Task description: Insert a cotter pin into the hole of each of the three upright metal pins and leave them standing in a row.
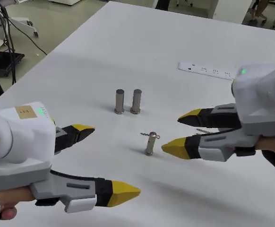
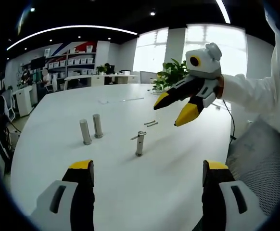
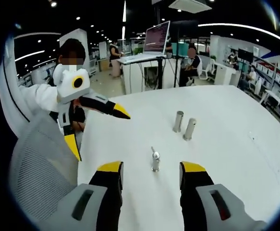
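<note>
Cotter pin (image 1: pixel 150 135) sits in one metal pin (image 1: pixel 150 145); two bare pins (image 1: pixel 119 101) stand behind it. Left tongs (image 1: pixel 115 160) and right tongs (image 1: pixel 171 134) released, empty. Right tongs, just beside it, could topple it.

no legible text, no readable labels

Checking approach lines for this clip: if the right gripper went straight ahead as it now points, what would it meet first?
Most likely the upright metal pin carrying a cotter pin: it stands just ahead of the right gripper, centred between its open jaws. Exact depth is hard to judge.
</note>
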A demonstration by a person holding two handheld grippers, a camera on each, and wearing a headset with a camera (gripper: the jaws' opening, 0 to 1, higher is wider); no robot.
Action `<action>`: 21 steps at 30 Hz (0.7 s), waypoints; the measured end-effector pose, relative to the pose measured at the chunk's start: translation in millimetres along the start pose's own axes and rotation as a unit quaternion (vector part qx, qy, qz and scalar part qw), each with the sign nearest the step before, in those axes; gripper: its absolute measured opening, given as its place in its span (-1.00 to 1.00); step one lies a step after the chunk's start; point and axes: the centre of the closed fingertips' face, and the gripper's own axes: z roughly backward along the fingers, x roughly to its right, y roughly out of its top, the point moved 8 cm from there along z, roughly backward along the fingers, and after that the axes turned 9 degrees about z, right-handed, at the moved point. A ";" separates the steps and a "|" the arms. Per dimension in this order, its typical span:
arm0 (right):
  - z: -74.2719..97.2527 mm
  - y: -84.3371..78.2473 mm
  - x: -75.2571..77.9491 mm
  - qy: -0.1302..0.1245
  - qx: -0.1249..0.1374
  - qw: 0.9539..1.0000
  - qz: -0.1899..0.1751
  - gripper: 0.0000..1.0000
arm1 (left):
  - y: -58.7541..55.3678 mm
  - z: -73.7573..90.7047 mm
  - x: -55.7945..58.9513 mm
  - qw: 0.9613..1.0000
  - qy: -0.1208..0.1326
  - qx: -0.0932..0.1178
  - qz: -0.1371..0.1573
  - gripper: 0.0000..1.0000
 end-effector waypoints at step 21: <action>79.8 -53.6 -12.4 -0.092 0.017 0.986 -0.135 0.43 | 13.7 16.8 16.4 1.000 0.013 0.006 0.011 0.88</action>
